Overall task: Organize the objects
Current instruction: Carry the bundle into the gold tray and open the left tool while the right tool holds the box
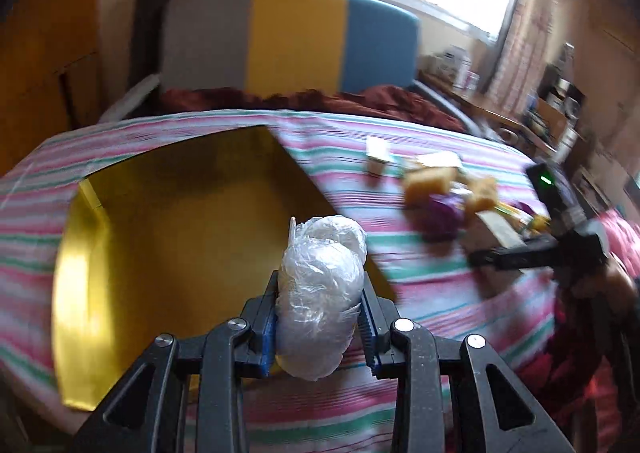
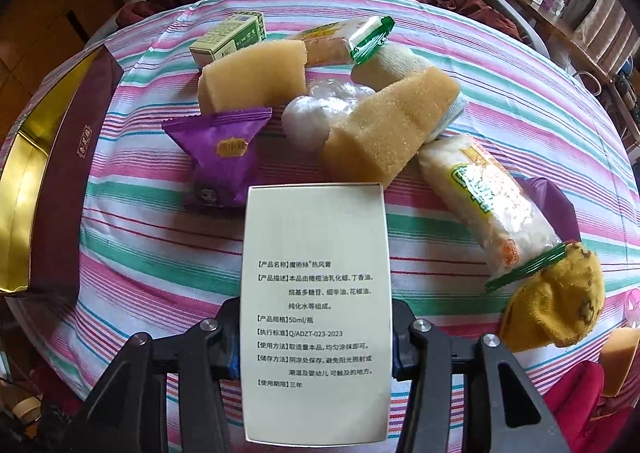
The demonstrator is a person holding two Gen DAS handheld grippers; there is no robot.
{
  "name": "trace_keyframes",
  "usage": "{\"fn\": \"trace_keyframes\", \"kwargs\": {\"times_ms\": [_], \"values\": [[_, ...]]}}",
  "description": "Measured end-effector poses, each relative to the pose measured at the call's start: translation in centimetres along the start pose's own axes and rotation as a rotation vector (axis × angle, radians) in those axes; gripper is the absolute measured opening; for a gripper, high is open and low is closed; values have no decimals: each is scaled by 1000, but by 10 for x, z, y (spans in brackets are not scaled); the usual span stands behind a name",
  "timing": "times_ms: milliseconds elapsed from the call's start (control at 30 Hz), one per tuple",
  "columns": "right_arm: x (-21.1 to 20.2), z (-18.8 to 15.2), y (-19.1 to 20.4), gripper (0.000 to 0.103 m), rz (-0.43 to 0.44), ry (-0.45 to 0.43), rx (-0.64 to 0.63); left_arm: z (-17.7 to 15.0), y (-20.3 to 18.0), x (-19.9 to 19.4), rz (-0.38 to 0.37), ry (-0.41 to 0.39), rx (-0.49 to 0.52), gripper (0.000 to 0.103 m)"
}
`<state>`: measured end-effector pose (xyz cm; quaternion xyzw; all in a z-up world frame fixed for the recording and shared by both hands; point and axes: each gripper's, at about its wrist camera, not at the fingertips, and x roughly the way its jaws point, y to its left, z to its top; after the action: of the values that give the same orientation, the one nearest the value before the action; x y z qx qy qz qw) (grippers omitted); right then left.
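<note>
Left wrist view shows our left tool (image 1: 320, 317) pinching a crinkly clear-plastic-wrapped bundle (image 1: 320, 293) near the gold-lined open box (image 1: 168, 213), which may slip short, while our right tool (image 2: 316, 349) clamps a white printed carton (image 2: 316, 309).

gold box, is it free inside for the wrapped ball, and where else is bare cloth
The gold box looks bare inside. Striped cloth lies free between the box's maroon wall and the white carton. Crowded beyond the carton: purple packet, sponges, snack packs. The left gripper holds the wrapped ball.
</note>
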<state>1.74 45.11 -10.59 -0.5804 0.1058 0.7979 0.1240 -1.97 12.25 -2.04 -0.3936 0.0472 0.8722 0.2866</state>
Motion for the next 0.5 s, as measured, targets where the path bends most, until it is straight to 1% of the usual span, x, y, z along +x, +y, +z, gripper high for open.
{"fn": "trace_keyframes", "kwargs": {"times_ms": [100, 167, 200, 267, 367, 500], "values": [[2, 1, -1, 50, -4, -5, -8, -1, 40, -4, 134, 16, -67, 34], [4, 3, 3, 50, -4, -7, -13, -4, 61, -2, 217, 34, -90, 34], [2, 2, 7, 50, -5, -8, -15, -6, 69, 1, 253, 45, -100, 34], [5, 14, 23, 50, -9, -8, -17, -12, 88, 6, 318, 70, -122, 34], [7, 15, 22, 50, -8, -9, -17, -21, 104, 12, 374, 100, -146, 35], [11, 22, 21, 50, -8, -8, -18, -29, 113, 18, 409, 125, -155, 36]]}}
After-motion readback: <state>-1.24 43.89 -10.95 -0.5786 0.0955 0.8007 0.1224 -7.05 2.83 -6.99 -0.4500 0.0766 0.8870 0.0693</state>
